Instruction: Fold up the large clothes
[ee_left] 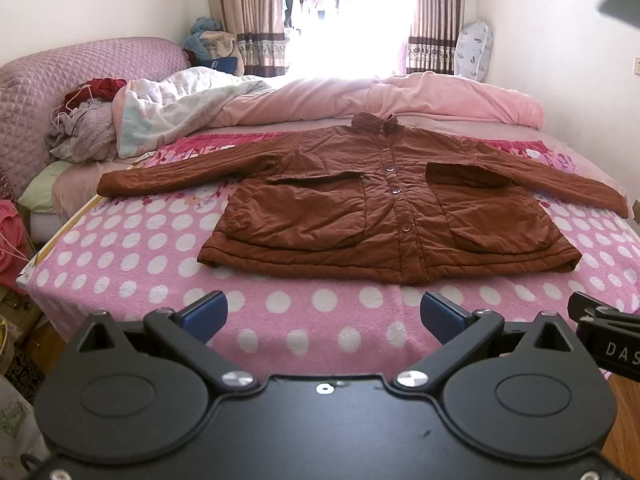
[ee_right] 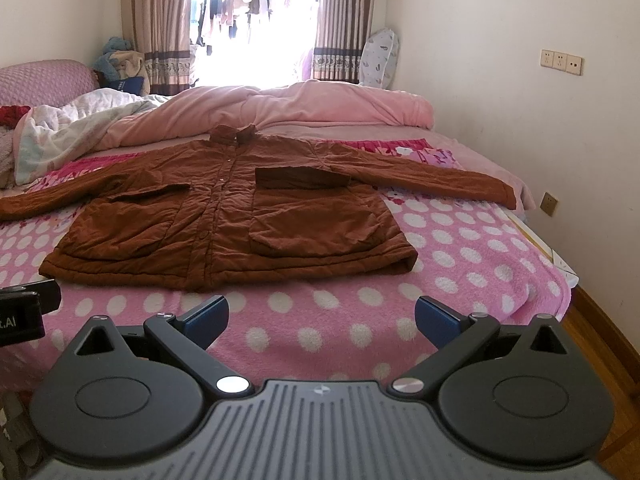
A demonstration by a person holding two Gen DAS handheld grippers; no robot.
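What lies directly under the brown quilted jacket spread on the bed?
The brown quilted jacket lies flat on a pink blanket with white dots. Whatever is beneath its body is covered.

Both wrist cameras looked from the bed's (ee_left: 120,248) foot toward the window (ee_right: 256,20), side by side, sharing the brown jacket (ee_left: 384,216) near ahead.

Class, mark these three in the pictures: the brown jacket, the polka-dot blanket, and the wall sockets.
brown jacket (ee_left: 384,216): left wrist view, on its buttoned front.
polka-dot blanket (ee_right: 472,248): right wrist view, bare patch right of the hem.
wall sockets (ee_right: 561,61): right wrist view, middle plate.
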